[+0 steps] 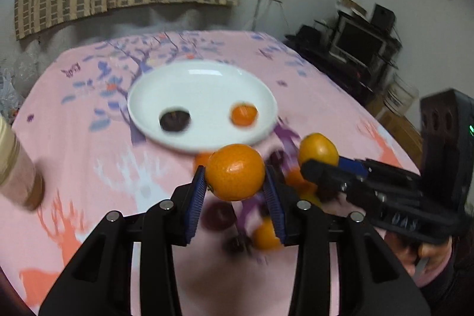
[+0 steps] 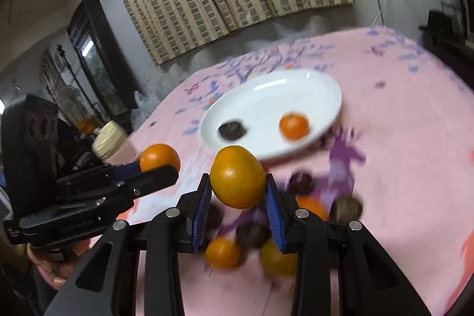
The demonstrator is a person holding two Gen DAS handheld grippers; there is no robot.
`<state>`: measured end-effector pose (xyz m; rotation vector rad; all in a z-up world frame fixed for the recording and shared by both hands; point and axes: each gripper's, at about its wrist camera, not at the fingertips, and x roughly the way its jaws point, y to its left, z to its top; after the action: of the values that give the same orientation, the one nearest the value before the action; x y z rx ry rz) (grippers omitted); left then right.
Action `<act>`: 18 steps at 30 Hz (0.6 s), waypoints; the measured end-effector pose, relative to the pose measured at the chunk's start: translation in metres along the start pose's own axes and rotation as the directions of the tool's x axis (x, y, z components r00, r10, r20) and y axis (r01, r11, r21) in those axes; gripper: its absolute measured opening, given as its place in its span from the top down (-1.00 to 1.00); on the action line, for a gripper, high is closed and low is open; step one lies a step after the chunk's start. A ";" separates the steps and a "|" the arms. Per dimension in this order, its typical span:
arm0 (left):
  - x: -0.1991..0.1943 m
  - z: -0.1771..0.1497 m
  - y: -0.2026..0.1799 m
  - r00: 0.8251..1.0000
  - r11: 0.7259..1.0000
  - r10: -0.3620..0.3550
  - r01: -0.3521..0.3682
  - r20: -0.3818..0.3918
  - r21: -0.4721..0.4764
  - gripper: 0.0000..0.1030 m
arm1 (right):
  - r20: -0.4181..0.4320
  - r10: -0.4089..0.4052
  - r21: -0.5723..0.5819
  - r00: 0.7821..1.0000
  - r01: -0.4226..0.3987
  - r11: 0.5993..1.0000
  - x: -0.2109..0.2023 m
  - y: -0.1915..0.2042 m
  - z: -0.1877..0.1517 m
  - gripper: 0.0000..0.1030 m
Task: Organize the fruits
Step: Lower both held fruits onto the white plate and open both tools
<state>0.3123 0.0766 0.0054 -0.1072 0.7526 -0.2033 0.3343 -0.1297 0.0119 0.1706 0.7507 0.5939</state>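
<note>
My left gripper [image 1: 235, 185] is shut on an orange [image 1: 235, 171], held above the pink tablecloth just in front of the white plate [image 1: 207, 79]. My right gripper [image 2: 238, 191] is shut on a yellowish orange [image 2: 238, 177]; it also shows in the left wrist view [image 1: 318, 151]. The left gripper's orange shows in the right wrist view [image 2: 160, 157]. The plate [image 2: 314, 91] holds one small orange [image 1: 243, 114] [image 2: 294, 126] and one dark fruit [image 1: 174, 119] [image 2: 232, 129]. Several oranges [image 2: 222, 252] and dark fruits [image 2: 300, 182] lie on the cloth under the grippers, blurred.
A round table with a pink patterned cloth [image 1: 89, 138]. A jar with a cream lid [image 2: 108, 139] stands at its left edge, also in the left wrist view [image 1: 14, 168]. Striped curtains hang behind; dark furniture with a screen [image 1: 358, 42] stands to the right.
</note>
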 end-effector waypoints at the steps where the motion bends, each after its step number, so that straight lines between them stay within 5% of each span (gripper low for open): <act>1: 0.012 0.014 0.004 0.999 0.999 0.033 -0.033 0.009 -0.014 0.24 | -0.004 -0.038 -0.013 0.999 0.038 0.999 0.013 -0.001 0.014 0.29; 6: 0.070 0.052 0.035 0.995 0.991 0.090 -0.094 -0.046 -0.097 0.24 | -0.090 -0.136 -0.042 0.987 0.132 0.990 0.072 -0.008 0.049 0.29; 14: 0.111 0.053 0.062 0.982 0.979 0.129 -0.148 -0.138 -0.140 0.22 | -0.185 -0.172 -0.087 0.968 0.158 0.984 0.113 -0.010 0.047 0.28; 15: 0.110 0.053 0.064 0.983 0.978 0.132 -0.151 -0.131 -0.147 0.17 | -0.189 -0.173 -0.087 0.967 0.159 0.983 0.114 -0.010 0.046 0.21; 17: 0.103 0.053 0.065 0.984 0.974 0.144 -0.160 -0.106 -0.161 -0.36 | -0.176 -0.157 -0.092 0.972 0.142 0.986 0.106 -0.009 0.045 0.04; 18: 0.096 0.053 0.065 0.985 0.972 0.149 -0.162 -0.089 -0.170 -0.44 | -0.153 -0.159 -0.108 0.975 0.143 0.984 0.098 -0.007 0.044 0.03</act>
<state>0.4265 0.1204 -0.0316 -0.2093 0.8505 0.0097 0.4238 -0.0773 -0.0162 -0.0247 0.8811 0.5012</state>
